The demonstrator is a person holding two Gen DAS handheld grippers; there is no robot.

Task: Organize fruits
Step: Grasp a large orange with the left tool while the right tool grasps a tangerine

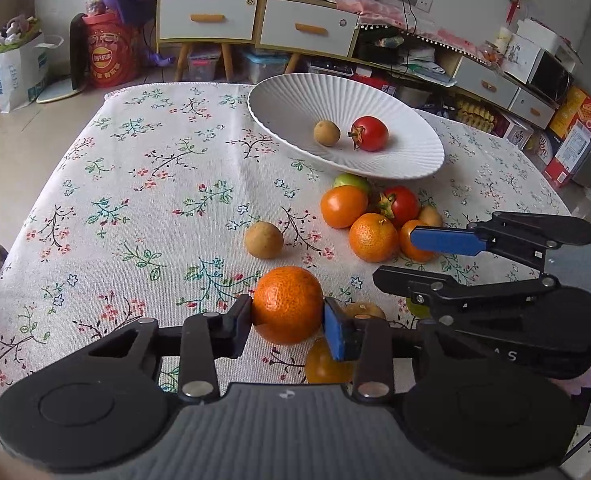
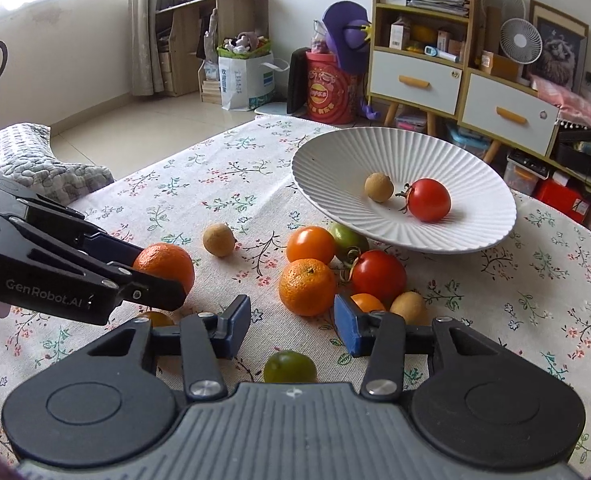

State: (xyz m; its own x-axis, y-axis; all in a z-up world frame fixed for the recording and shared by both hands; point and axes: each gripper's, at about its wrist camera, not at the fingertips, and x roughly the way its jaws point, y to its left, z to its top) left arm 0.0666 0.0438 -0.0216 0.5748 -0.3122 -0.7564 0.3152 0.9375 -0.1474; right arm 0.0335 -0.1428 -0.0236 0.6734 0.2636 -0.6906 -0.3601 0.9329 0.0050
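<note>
On a flowered tablecloth [image 1: 135, 184] in a cluttered living room, the left gripper [image 1: 288, 312] pinches a mandarin [image 1: 288, 305] between its two pads, black on one side, blue on the other; whether the fruit rests on the cloth or is lifted clear of it cannot be told. Seen from the right wrist camera, the same mandarin [image 2: 165, 262] sits clamped at the tip of the left gripper [image 2: 157, 276] at the left edge of the table. Just past it lies a lone tan longan [image 1: 263, 239], apart from the other fruit. Farther right, a heap of fruit [image 1: 379, 216] sits against the near rim of a white ribbed plate [image 1: 295, 96]: an orange tomato [image 1: 343, 206], a second mandarin [image 1: 373, 237], a red tomato [image 1: 401, 205] and a green fruit [image 1: 350, 180] tucked under the plate's edge. Inside the plate rest another longan [image 1: 327, 133] and a red tomato with its stem [image 1: 370, 133], close together without touching. The right gripper [image 2: 292, 326] hangs with its fingers spread over the cloth, holding nothing, the second mandarin [image 2: 307, 287] just ahead of the gap and a small green fruit [image 2: 290, 367] just below it. A drawer cabinet [image 1: 255, 20] stands behind the table.
</note>
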